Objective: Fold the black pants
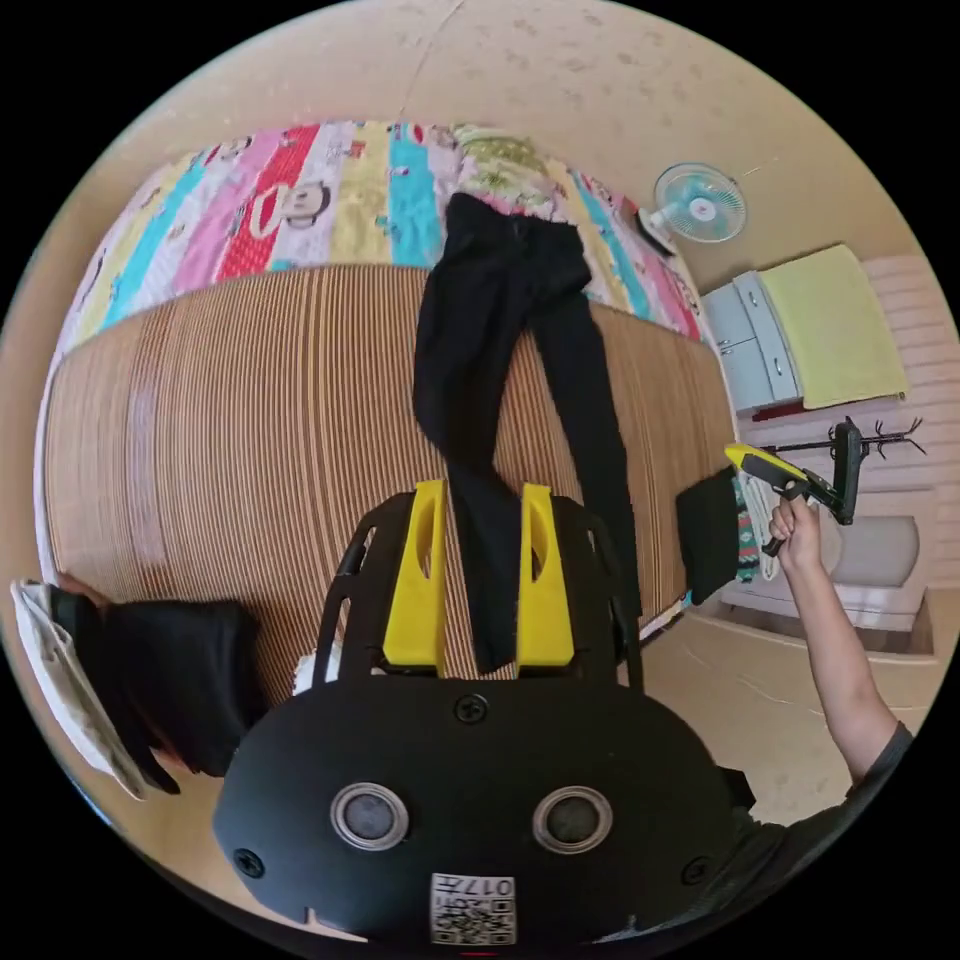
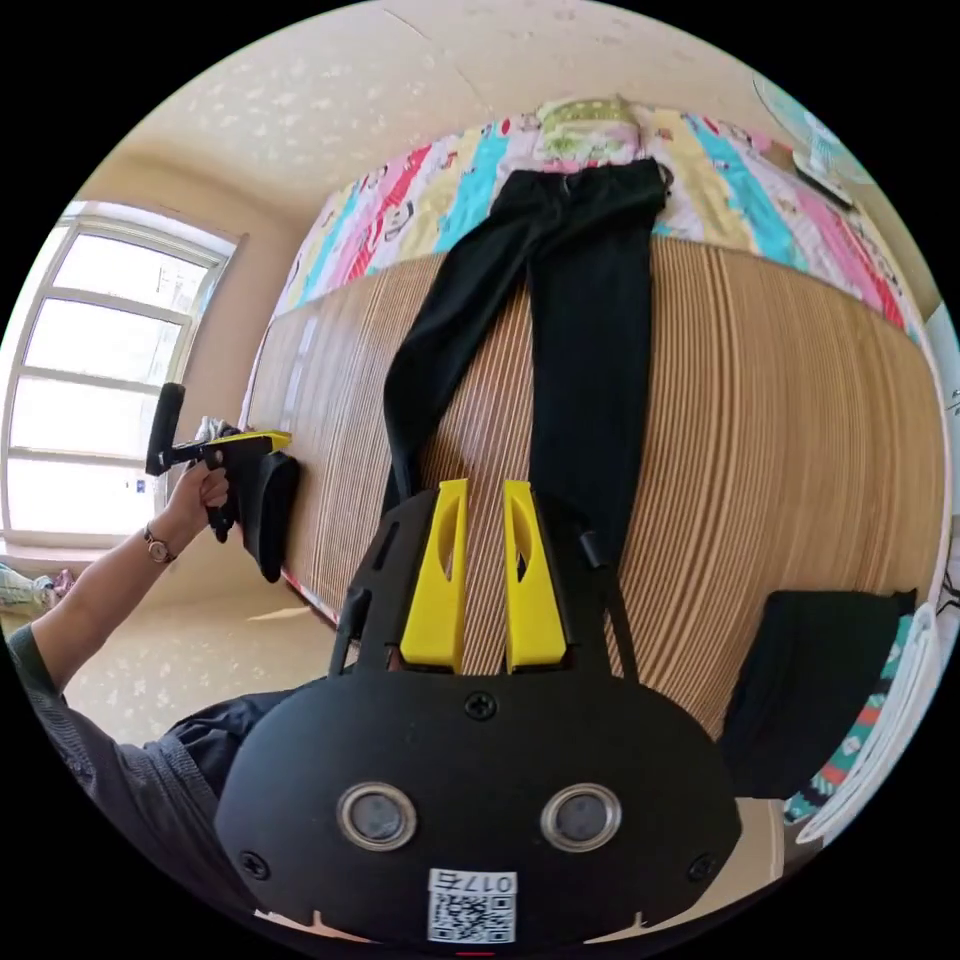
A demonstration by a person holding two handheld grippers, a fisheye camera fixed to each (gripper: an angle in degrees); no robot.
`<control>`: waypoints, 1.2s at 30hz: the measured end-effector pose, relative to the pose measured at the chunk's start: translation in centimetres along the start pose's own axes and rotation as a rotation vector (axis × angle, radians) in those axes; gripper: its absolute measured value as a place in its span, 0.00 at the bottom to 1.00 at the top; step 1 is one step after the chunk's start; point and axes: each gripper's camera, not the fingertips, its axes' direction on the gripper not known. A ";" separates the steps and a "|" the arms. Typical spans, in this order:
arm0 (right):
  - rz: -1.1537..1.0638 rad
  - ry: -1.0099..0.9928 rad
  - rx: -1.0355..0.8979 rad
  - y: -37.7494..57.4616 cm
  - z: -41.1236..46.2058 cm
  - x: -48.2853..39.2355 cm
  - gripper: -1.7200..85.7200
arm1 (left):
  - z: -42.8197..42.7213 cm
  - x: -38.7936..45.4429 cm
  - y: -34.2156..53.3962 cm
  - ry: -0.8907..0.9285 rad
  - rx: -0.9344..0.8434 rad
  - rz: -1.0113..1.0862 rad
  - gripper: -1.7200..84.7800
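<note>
Pants (image 1: 500,330) flat on mat (image 1: 250,420), legs splayed; soft, limp, light, so grab at hems; both grippers (image 1: 480,585) (image 2: 485,580) spread, w/ nothing pinched.

We are seeing the pants (image 2: 570,330) lying on the mat (image 2: 800,420), waist reaching onto the blanket (image 2: 420,200) beyond it, folded garments (image 2: 810,690) sitting near the mat's edge.

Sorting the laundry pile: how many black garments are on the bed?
3: black pants spread lengthwise down the middle, one folded black garment at one near corner, another at the opposite corner. More may be hidden.
</note>
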 end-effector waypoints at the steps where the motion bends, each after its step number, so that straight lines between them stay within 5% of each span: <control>1: 0.005 -0.042 -0.054 3.3 3.6 -0.1 0.09 | 1.6 -1.6 1.6 0.013 -0.034 -0.025 0.15; 10: 0.067 -0.214 -0.311 18.2 17.9 -4.4 0.11 | 11.0 -7.5 15.9 0.200 -0.242 -0.126 0.14; 16: 0.053 -0.231 -0.408 28.8 17.3 -7.5 0.05 | 6.1 -9.1 22.5 0.127 -0.324 -0.041 0.02; 22: 0.136 -0.407 -0.422 40.9 13.3 -7.7 0.05 | -1.9 -16.5 33.2 0.397 -0.253 -0.129 0.01; 26: 0.202 -0.260 -0.231 45.6 4.9 -4.1 0.06 | -3.6 -19.4 38.8 0.245 -0.383 -0.169 0.02; 30: 0.321 -0.017 -0.049 48.4 -2.9 0.7 0.08 | -6.8 -23.8 43.0 0.303 -0.350 -0.306 0.04; 36: 0.286 0.161 -0.225 50.1 -1.5 3.3 0.09 | -10.7 -25.8 43.8 0.251 -0.374 -0.270 0.05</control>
